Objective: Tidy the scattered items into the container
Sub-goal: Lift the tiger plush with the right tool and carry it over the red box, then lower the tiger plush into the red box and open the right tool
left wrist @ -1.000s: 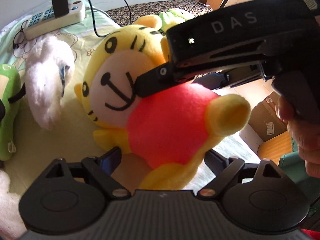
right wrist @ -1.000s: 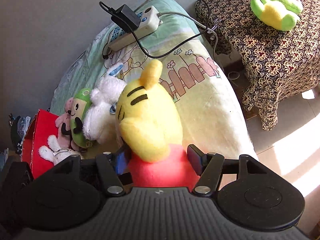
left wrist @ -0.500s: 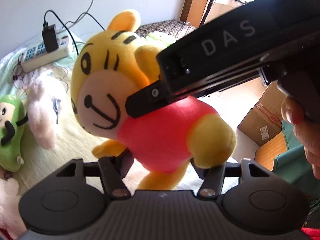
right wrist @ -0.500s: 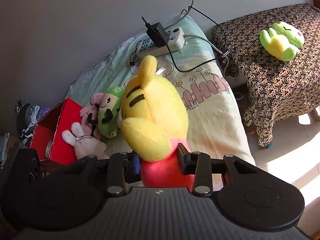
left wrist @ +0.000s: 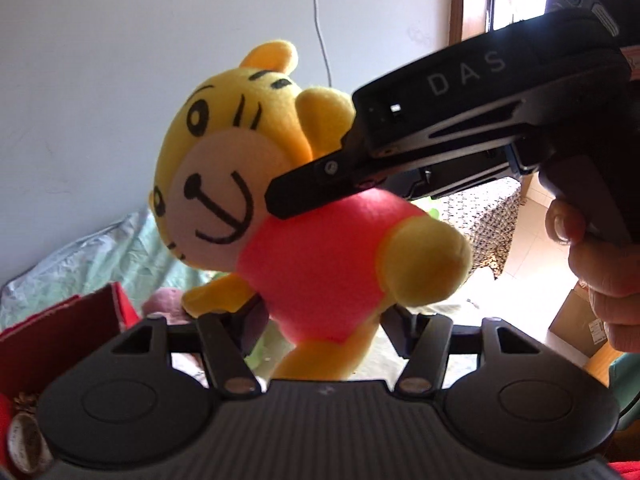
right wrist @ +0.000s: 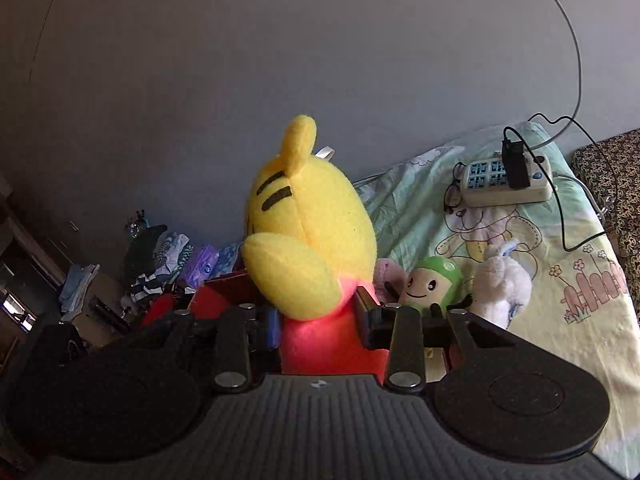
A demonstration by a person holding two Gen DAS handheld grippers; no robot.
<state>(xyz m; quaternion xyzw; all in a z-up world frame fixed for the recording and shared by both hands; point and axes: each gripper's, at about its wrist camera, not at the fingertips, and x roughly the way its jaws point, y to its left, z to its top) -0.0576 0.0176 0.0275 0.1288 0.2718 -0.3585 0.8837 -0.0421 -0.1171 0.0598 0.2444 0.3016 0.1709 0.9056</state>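
1. Tiger plush (left wrist: 308,256), yellow with a red shirt, is held in the air above the bed (right wrist: 560,320), clear of the bedding.
2. Left gripper (left wrist: 324,316): jaws drawn in against the lower red body, one on each side; a yellow leg hangs between them.
3. Right gripper (right wrist: 316,324): jaws pinched on the red torso just under the head; in the left view one black finger lies across the neck.
4. Long axis: head to feet, tilted, head up. The face points toward the left hand's side.
5. Red box (left wrist: 56,344) lies below and left of the plush, nearer the left gripper. Judgement: the carry goes that way, then down.
6. Farther off, a green plush (right wrist: 430,284) and a white plush (right wrist: 502,284) lie on the bed beside the box.
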